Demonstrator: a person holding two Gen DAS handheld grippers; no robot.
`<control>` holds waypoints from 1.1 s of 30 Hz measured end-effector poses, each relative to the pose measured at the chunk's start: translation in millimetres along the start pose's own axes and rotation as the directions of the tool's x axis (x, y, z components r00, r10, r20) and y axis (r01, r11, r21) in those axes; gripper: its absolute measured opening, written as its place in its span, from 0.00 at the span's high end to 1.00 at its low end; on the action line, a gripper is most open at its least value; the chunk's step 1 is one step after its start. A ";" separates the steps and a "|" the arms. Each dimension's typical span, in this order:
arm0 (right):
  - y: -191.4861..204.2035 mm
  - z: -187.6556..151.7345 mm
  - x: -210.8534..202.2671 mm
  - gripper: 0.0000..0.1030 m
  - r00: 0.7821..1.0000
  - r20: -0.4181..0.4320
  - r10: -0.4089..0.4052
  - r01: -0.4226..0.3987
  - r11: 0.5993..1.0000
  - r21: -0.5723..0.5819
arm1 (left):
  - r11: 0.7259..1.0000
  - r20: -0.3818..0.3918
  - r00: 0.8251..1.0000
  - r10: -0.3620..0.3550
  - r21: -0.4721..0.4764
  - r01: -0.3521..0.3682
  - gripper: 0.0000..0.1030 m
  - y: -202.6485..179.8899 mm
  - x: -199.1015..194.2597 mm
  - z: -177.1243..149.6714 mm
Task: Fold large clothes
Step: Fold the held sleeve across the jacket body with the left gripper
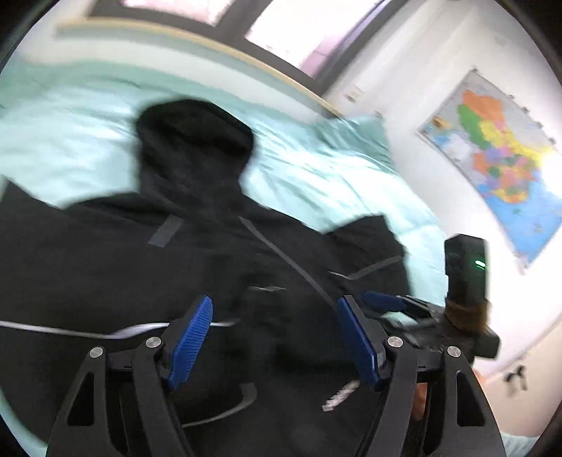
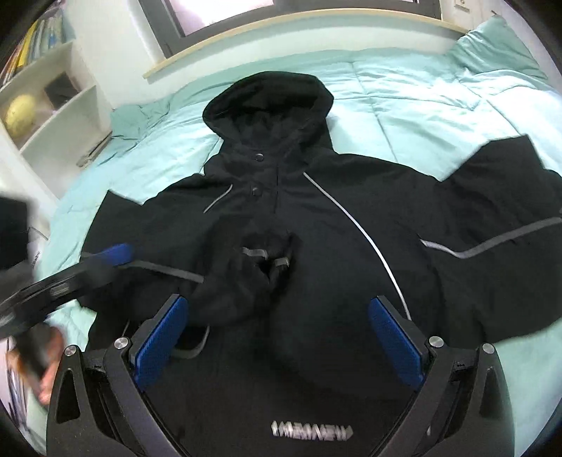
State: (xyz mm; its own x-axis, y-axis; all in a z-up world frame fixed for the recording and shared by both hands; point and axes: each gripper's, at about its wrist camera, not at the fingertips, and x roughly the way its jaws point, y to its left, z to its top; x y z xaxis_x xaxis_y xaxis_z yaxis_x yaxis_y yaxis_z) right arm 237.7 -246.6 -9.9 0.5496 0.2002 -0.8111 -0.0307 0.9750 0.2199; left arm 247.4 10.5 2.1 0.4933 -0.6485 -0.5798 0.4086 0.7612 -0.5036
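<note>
A black hooded jacket (image 2: 316,218) with thin grey stripes lies face up on a pale green bed (image 2: 421,95), hood toward the window. Its left sleeve is folded in over the chest, cuff (image 2: 263,260) near the middle; its right sleeve (image 2: 498,197) lies spread out to the side. My right gripper (image 2: 277,341) is open and empty above the jacket's lower front. My left gripper (image 1: 274,337) is open and empty above the jacket (image 1: 175,246); it also shows blurred at the left of the right wrist view (image 2: 105,256). The right gripper shows at the left wrist view's right edge (image 1: 390,302).
A white shelf unit (image 2: 52,105) with a yellow ball stands left of the bed. A window sill (image 2: 281,28) runs along the bed's far side. A coloured map (image 1: 498,154) hangs on the wall to the right. A pillow (image 2: 491,45) lies at the far right corner.
</note>
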 end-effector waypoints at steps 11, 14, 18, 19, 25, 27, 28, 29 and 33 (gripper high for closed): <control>17.6 19.5 109.0 0.67 0.968 -0.199 0.151 -0.120 0.980 0.159 | 0.971 0.102 0.977 0.188 -0.166 -0.170 0.27 86.7 -84.9 -9.8; 23.2 32.7 52.2 0.69 0.997 -0.045 0.061 -0.059 0.997 0.049 | 0.969 0.070 0.971 0.230 -0.114 -0.221 0.27 84.3 -71.1 -4.7; 2.1 47.4 -13.4 0.69 0.988 0.109 -0.107 0.106 0.994 0.013 | 0.973 0.014 0.974 0.226 -0.051 -0.225 0.27 78.9 -40.5 1.1; -7.5 49.0 -22.6 0.69 0.981 0.123 -0.147 0.147 0.989 0.011 | 0.973 -0.014 0.974 0.226 -0.041 -0.227 0.27 77.0 -25.7 1.5; -72.6 27.2 16.2 0.69 0.967 -0.031 -0.252 0.254 0.965 0.059 | 0.937 -0.231 0.917 0.326 -0.053 -0.347 0.42 105.2 59.6 -20.8; -100.6 8.6 45.9 0.69 0.972 -0.111 -0.208 0.221 0.968 0.118 | 0.939 -0.222 0.921 0.320 -0.056 -0.339 0.42 110.8 62.7 -25.9; -108.2 3.4 52.5 0.70 0.975 -0.122 -0.188 0.204 0.969 0.141 | 0.938 -0.218 0.921 0.323 -0.052 -0.342 0.42 109.9 59.9 -25.8; -115.1 -1.8 56.1 0.69 0.980 -0.115 -0.160 0.178 0.971 0.160 | 0.938 -0.218 0.919 0.328 -0.045 -0.345 0.43 108.4 56.4 -24.7; -112.3 5.9 35.0 0.50 0.983 -0.099 -0.155 0.170 0.970 0.175 | 0.936 -0.176 0.923 0.343 -0.022 -0.352 0.43 90.1 32.7 -15.7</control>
State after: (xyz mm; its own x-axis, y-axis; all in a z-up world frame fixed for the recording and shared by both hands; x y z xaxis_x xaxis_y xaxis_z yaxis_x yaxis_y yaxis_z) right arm 265.3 -349.7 -59.7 0.4622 0.0557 -0.8850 0.2101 0.9627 0.1703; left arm 288.2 57.6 -72.3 0.4606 -0.3389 -0.8203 0.1914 0.9404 -0.2811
